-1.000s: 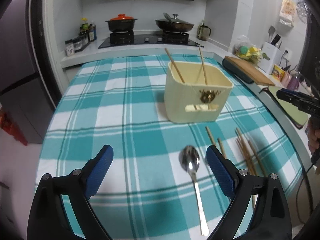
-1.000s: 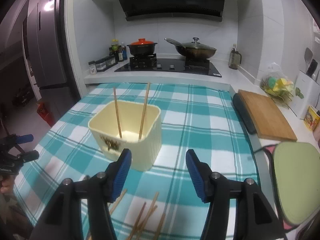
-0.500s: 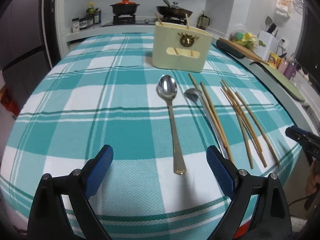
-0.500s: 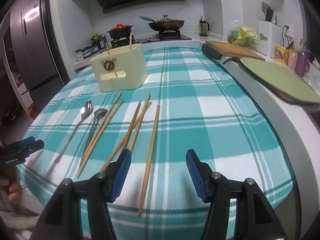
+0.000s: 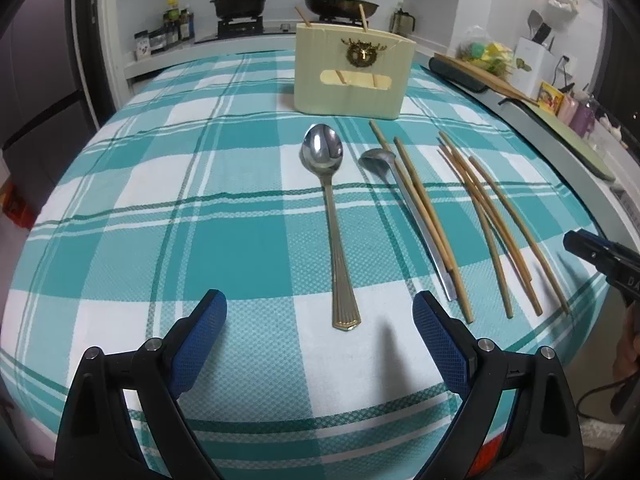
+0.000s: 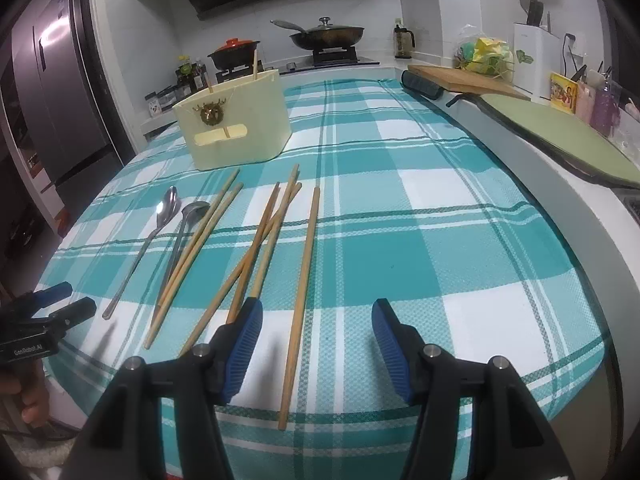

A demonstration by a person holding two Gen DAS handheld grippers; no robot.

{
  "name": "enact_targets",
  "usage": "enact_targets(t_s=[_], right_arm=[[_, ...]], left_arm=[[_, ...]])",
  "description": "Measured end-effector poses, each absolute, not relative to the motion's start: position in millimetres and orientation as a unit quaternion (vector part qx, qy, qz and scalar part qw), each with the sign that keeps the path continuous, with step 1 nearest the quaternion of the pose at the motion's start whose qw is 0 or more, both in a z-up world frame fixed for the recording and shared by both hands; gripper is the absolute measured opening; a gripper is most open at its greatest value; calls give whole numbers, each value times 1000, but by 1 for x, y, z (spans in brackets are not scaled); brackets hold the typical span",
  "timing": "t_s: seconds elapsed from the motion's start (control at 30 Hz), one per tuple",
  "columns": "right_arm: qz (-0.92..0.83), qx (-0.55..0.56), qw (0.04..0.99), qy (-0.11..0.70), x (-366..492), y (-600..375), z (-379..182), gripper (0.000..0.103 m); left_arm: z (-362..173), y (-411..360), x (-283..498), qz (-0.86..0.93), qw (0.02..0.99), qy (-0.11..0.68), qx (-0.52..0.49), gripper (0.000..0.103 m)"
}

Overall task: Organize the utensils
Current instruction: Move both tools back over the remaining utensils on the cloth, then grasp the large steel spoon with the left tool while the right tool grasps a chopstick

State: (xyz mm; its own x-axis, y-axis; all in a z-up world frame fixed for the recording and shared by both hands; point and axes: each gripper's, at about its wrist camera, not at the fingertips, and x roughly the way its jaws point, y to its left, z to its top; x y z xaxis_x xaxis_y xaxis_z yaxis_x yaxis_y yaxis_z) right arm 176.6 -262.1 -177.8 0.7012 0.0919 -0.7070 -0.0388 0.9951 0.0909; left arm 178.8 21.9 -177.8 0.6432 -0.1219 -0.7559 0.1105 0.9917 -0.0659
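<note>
A cream utensil box [image 5: 352, 70] with two chopsticks standing in it sits on the teal checked tablecloth [image 5: 224, 236]; it also shows in the right wrist view [image 6: 236, 124]. In front of it lie a large spoon [image 5: 330, 208], a smaller spoon [image 5: 404, 196] partly under two chopsticks [image 5: 424, 216], and several more loose chopsticks [image 5: 492, 220]. My left gripper [image 5: 320, 338] is open and empty just short of the large spoon's handle end. My right gripper [image 6: 316, 344] is open and empty over the near end of a single chopstick [image 6: 302, 276].
A stove with a red-lidded pot [image 5: 239, 0] and a pan [image 5: 340, 2] stands behind the table. A wooden cutting board [image 6: 460, 80] and a green mat [image 6: 556, 128] lie on the counter to the right. A fridge [image 6: 48, 96] stands at the left.
Both grippers have drawn back and dropped low toward the table's near edge, from above the box to behind the utensils' near ends. Both stay open and empty.
</note>
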Motion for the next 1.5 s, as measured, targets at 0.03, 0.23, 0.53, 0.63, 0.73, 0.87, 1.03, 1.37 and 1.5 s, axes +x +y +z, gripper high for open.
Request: enact_targets(t_s=[0.03,0.23,0.53,0.63,0.73,0.87,1.03,1.37,1.5], right_arm=[[36,34,921,386,177,-262,-180,58],[39,27,916,398,181,-260,-187,58],[52,9,911,409,190,-251,-191,40],[52,-3,908,415,197,-249,-194,40],[53,-16,902,428,206,-246,-199,40],[48,-18,897,440,213,-246,-206,38],[42,-34,897,438,214,-244,-208,37],[57,-76,880,465,250,-235,-207,37],[59,-74,880,465,264,-237,-207,37]], left_arm=[[-180,21,179,-65,906,419,-5,95],[-189,19,184,-62,900,431,-3,95],[-198,20,196,-63,894,443,-6,95],[-200,15,200,-59,895,443,12,95],[-202,12,203,-55,894,445,24,95],[-204,13,205,-49,893,447,24,100],[-206,14,210,-44,892,449,25,103],[-205,11,235,-51,873,484,31,103],[-204,10,246,-47,864,500,29,103]])
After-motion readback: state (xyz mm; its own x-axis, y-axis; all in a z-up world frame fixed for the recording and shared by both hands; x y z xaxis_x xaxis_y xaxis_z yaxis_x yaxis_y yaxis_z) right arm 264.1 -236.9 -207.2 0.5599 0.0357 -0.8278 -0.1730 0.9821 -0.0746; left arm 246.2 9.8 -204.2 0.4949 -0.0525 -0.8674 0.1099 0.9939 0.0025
